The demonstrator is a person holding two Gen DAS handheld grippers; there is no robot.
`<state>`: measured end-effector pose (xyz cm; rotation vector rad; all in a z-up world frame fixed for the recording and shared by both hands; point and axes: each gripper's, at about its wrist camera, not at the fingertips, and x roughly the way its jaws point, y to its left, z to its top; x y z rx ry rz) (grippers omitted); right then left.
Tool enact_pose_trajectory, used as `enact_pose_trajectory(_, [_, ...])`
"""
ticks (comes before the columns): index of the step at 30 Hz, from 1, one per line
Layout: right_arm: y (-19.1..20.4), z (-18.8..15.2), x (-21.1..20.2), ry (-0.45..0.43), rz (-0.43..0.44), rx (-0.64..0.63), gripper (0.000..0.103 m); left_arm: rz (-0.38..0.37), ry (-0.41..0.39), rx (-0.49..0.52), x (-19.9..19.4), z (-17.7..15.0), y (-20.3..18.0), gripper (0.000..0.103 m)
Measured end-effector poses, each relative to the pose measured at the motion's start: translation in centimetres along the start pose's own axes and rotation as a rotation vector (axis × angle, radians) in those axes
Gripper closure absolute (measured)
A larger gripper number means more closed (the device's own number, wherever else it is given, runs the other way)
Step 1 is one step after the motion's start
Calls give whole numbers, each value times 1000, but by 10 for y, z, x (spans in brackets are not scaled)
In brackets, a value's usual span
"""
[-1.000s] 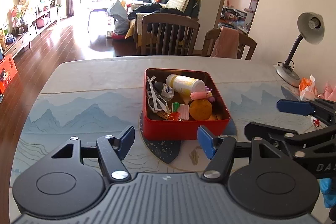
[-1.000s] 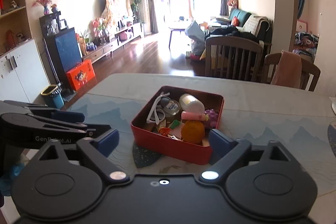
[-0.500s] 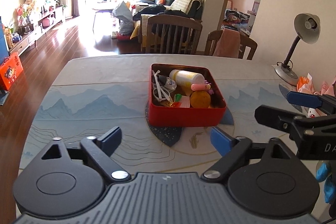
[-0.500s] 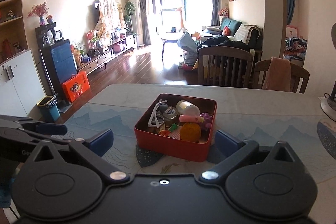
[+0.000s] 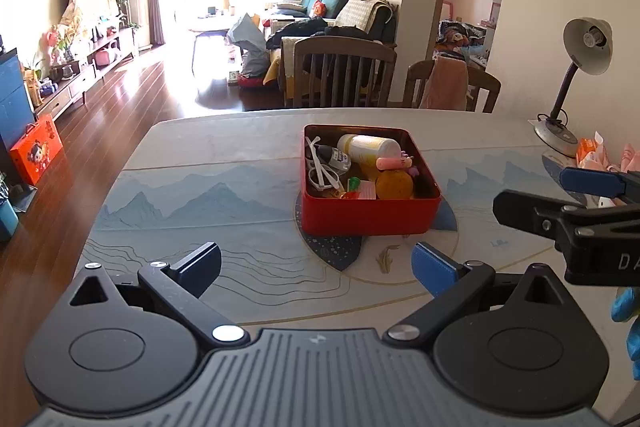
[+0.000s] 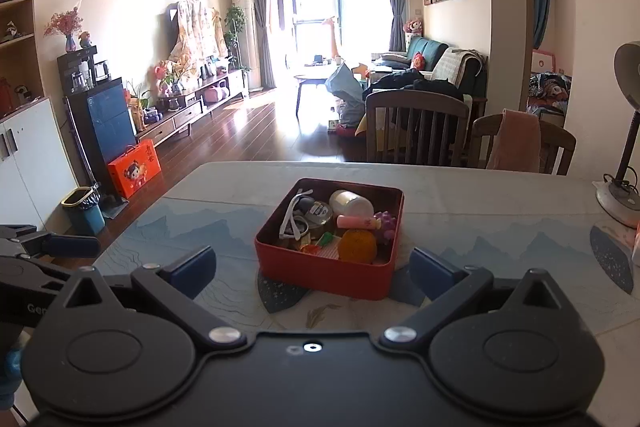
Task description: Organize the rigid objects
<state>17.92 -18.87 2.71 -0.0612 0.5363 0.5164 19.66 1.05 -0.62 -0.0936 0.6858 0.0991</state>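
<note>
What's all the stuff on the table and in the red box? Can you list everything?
table: one, pale with blue mountain print, under everything
box: one, red, middle of the table
bottle: one, cream and yellow, lying at the back of the box
ball: one, orange, front of the box
sunglasses: one pair, white, left side of the box
pink tube: one, pink, between bottle and ball
lamp: one, grey, right edge of the table
chairs: two, brown wood, behind the table
left gripper: one, black with blue pads, jaws open
right gripper: one, black with blue pads, jaws open
</note>
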Motion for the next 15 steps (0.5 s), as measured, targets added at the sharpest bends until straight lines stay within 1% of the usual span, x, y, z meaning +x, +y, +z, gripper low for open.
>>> enact_pose_trajectory(4, [1,-4,1,12,-6,5,0,7,-9,16,-2,-1,-2,1])
enact_pose_trajectory(15, [-2,-10,1,36,-28,11,0,5,-4,15,2,-1,-5,1])
